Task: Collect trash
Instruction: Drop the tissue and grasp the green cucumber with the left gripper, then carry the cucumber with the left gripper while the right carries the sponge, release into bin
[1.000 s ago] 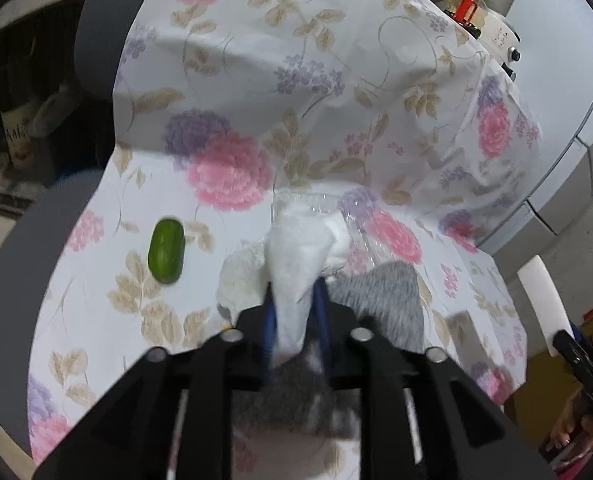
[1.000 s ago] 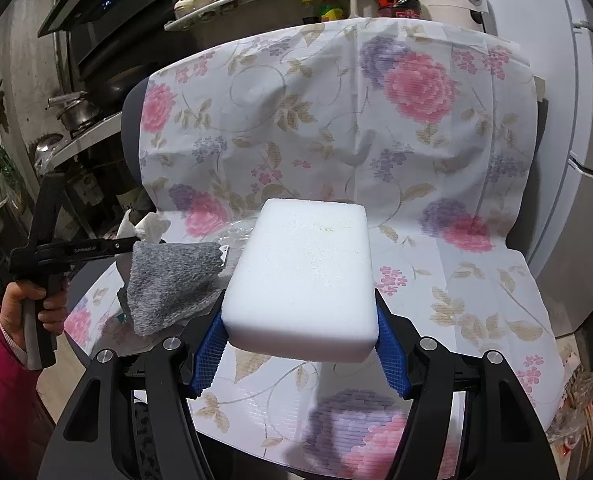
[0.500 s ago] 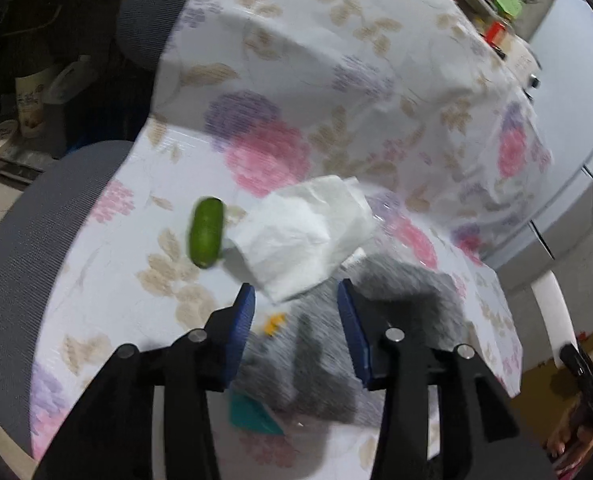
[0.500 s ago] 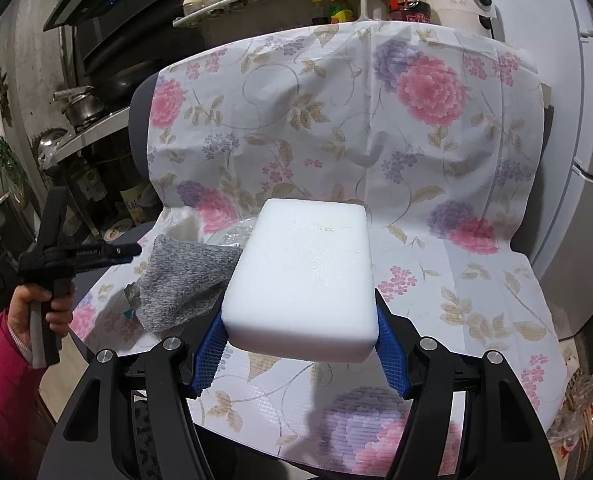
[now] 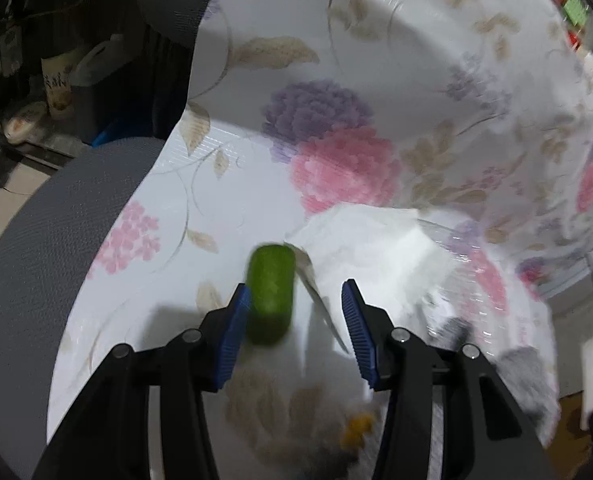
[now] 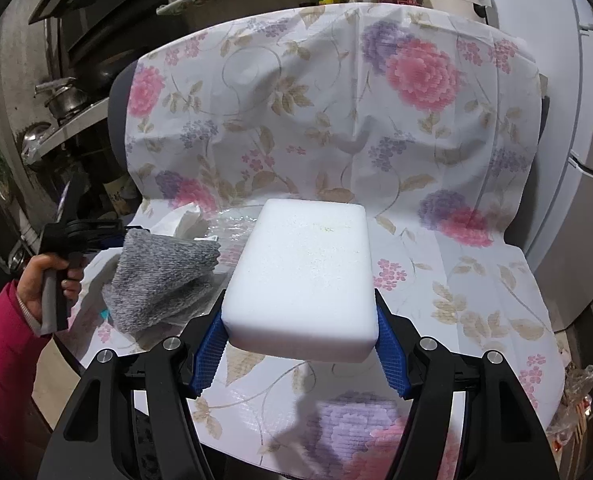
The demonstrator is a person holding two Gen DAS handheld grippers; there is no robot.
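The left gripper [image 5: 296, 320] has its jaws apart around the green pod [image 5: 271, 294] on the floral cloth [image 5: 200, 216]; bare cloth lies leftward, crumpled tissue [image 5: 376, 248] crowds the right; the pod's long axis points away; the right gripper [image 6: 300, 340] clamps the white sponge [image 6: 304, 276].

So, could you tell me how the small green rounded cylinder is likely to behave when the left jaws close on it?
The small green rounded cylinder looks smooth and round-sided, so it may roll or squirt sideways. It lies off-centre, against one blue pad, so closing would probably nudge it first.
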